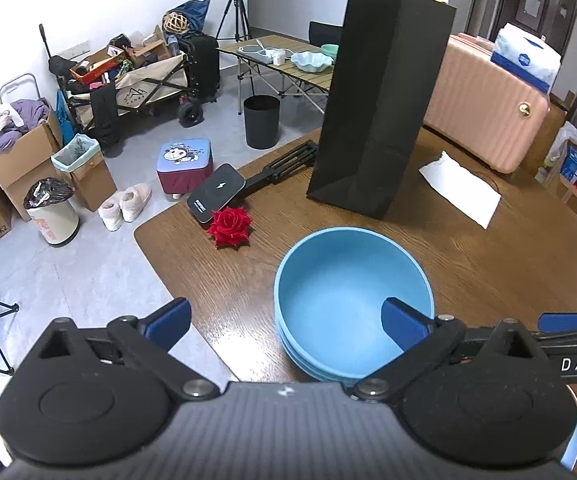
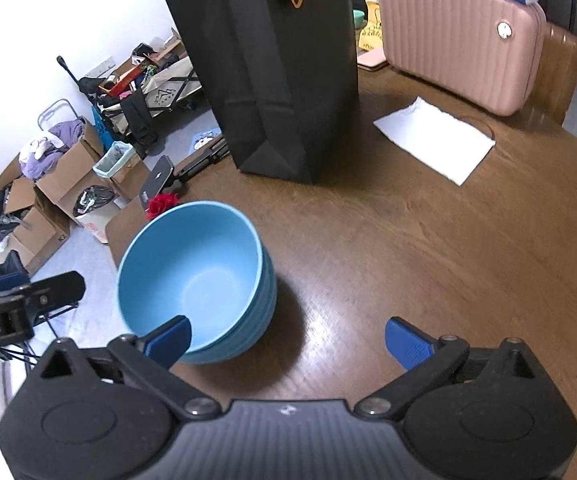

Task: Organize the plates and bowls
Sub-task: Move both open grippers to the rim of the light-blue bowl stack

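Blue bowls (image 1: 340, 304) stacked, rims up.

The right gripper (image 2: 286, 336) hung over the tabletop (image 2: 428, 248) with jaws wide and empty; stacked blue bowls (image 2: 196, 276) sat at ten o'clock, a black bag (image 2: 272, 68) at twelve.

A tall black paper bag (image 1: 380, 100) stands on the wooden table (image 1: 488, 272), a white sheet (image 1: 462, 188) to its right (slightly rumpled); a red rose (image 1: 230, 226) and power bank (image 1: 216, 192) lie left.
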Demonstrator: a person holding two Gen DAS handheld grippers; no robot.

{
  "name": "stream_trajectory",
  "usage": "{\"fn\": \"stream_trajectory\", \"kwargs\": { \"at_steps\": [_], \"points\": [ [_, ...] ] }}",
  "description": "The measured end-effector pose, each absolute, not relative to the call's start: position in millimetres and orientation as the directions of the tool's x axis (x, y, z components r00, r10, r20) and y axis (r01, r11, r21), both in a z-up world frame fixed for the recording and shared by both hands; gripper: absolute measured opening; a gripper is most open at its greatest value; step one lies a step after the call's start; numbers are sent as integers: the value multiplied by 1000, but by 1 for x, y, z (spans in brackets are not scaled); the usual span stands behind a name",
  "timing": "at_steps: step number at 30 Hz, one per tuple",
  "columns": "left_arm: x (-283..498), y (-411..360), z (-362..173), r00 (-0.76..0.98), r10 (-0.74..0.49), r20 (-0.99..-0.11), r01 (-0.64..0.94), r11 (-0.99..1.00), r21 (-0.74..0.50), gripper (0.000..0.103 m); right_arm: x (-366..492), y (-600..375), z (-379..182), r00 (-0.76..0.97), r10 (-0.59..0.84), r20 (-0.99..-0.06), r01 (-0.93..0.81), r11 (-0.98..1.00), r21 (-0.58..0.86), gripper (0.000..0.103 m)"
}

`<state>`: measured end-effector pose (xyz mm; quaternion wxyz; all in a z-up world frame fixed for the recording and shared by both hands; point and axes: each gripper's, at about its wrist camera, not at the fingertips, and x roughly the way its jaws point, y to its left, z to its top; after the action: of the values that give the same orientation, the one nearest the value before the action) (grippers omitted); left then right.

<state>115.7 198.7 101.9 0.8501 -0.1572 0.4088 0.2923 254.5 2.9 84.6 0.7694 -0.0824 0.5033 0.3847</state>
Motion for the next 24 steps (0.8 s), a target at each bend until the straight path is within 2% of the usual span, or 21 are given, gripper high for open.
{"fn": "stream_trajectory", "kwargs": {
  "at_steps": [12, 24],
  "points": [
    [130, 209, 111, 486, 352, -800, -590, 808, -3, 103, 250, -7, 97, 223, 517, -827, -640, 717, 276, 103],
    [172, 268, 97, 508, 248, -825, -422, 907, 13, 103, 256, 29, 86, 286, 425, -859, -509, 827, 239, 103]
  ]
}}
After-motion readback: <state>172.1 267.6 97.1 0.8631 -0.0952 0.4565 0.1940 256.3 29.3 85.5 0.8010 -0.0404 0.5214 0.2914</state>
